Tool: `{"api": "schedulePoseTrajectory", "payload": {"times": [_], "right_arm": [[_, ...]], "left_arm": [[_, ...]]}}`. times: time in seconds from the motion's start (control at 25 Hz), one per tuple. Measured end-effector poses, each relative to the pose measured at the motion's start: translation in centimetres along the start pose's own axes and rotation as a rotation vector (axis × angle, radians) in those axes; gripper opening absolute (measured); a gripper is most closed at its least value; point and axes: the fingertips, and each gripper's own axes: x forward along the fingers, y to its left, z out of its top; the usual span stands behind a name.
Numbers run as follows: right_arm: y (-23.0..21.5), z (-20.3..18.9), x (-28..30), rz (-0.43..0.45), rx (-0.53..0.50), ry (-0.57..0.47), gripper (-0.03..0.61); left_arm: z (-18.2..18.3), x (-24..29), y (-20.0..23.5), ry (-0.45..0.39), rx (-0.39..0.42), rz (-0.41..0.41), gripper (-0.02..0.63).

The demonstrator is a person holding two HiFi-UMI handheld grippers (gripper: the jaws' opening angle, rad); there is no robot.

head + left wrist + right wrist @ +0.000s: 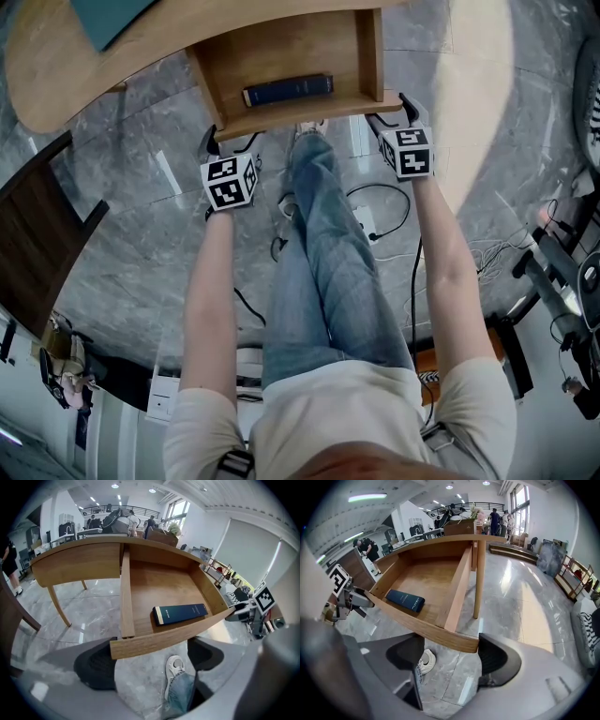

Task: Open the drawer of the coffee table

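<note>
- While the drawer (281, 58) (159, 581) (426, 583) stands drawn well out from under the wooden worktop (56, 66) (79, 562), its front board (309, 114) (164, 639) (422, 629) faces the person.
- A dark blue book (288, 90) (180, 614) (405, 600) lies flat inside the drawer, just behind the front board and nearer its right side wall.
- At the drawer's front left corner sits the left hand-held gripper (232, 145) (150, 660). Its jaws stand wide apart. The left end of the front board shows just above its left pad (96, 667). Whether the pad touches the wood cannot be told.
- At the drawer's front right corner sits the right hand-held gripper (392, 112) (450, 656), also spread wide. The right end of the front board lies in the gap, just beside the right pad (497, 657), with nothing clamped.
- Below the drawer's front, between the two grippers, a white shoe (309, 127) (174, 667) (424, 662) rests on the grey marble floor (141, 234) (520, 606), with a jeans leg (319, 244) above it.
- To the right of the drawer, a slim wooden table leg (477, 583) runs down to the floor.
</note>
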Motion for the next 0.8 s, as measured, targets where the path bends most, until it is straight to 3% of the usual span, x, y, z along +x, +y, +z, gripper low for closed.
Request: {"api": "schedulePoseTrajectory", "payload": {"times": [0.24, 0.52, 0.8], "right_arm": [[-0.1, 0.1, 0.1, -0.005, -0.003, -0.026, 0.360], [0.0, 0.1, -0.5, -0.036, -0.017, 0.007, 0.359], [1.2, 1.3, -4.3, -0.063, -0.049, -0.010, 0.286]], "left_arm": [[0.1, 0.2, 0.0, -0.025, 0.007, 0.001, 0.476], [0.1, -0.2, 0.0, 0.017, 0.025, 0.019, 0.476], [1.7, -3.9, -0.9, 0.004, 0.054, 0.009, 0.476]]}}
